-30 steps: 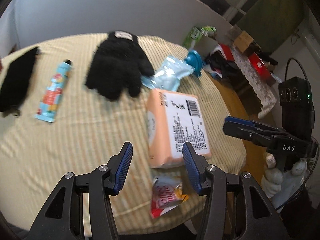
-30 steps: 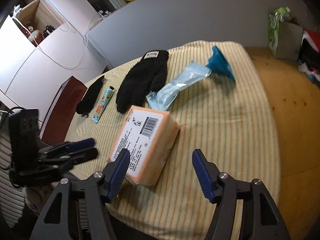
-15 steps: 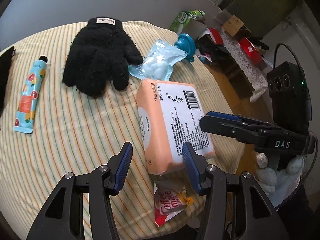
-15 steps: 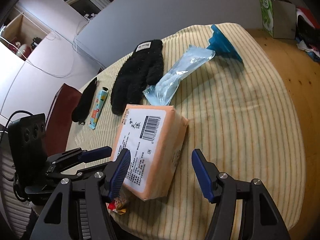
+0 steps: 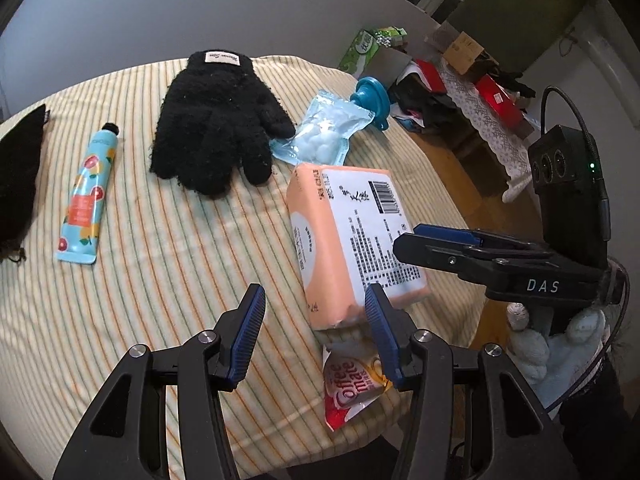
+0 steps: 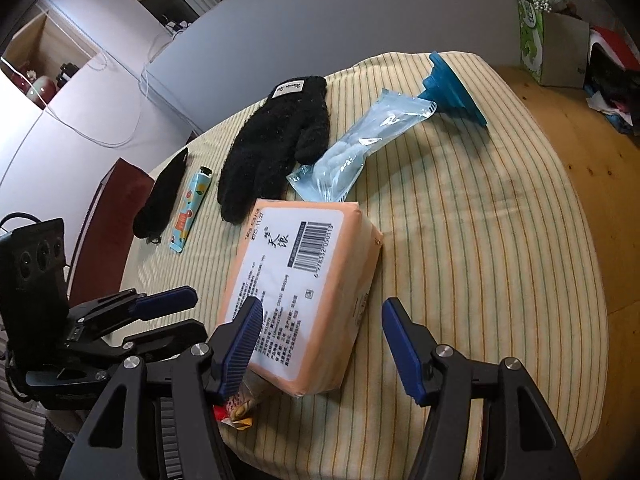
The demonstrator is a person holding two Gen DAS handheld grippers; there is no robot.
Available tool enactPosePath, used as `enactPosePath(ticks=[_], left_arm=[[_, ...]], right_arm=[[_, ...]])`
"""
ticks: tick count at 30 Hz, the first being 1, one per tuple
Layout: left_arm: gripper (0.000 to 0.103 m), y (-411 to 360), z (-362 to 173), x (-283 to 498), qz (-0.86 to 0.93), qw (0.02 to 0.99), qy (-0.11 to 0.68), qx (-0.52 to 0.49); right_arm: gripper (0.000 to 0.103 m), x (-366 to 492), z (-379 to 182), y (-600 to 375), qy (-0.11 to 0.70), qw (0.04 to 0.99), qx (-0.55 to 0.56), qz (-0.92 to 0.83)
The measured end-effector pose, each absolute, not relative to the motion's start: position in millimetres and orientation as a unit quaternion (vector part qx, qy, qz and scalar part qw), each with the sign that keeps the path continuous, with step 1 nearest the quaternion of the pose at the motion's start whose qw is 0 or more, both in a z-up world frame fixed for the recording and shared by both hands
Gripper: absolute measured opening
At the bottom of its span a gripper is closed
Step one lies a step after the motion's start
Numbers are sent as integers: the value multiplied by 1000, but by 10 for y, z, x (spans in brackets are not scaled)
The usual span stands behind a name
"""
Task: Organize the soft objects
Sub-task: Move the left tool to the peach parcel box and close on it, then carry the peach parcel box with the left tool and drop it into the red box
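While both tongs (image 5: 312, 336) (image 6: 320, 340) gape, holding nothing — tissue pack (image 6: 304, 292) lies btwn right pair.

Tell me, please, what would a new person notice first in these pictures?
First, the orange tissue pack lying near the front edge of the striped cloth, with the open right gripper hovering around its near end. Behind it lies a fluffy black glove, with a clear blue pouch beside its thumb.
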State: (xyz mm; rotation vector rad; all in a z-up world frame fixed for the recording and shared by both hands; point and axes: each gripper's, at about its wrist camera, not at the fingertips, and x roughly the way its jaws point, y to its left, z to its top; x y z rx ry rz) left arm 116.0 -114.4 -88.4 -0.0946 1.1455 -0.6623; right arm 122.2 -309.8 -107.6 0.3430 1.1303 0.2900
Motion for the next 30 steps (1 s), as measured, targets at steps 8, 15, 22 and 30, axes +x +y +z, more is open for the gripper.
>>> enactPosePath(ticks=[8,15,22,30], left_arm=[[51,-1130,-977,1164,-301,786,536,-55],[51,-1230,-1003,1267,-318,777,541,-55],[49,-1357,-1017,1318,-344,768,537,-57],[43,-1434,-958,1249,-344,780,522,-37]], right_arm=[[58,1233,-1136,-3077,538,813,172,142],[52,1295,-1168,-3014,545,806,176,147],[43,1352,-1164,-3018,549,801,183,153],[37,1338,-1138,-3016,548,803,180,150]])
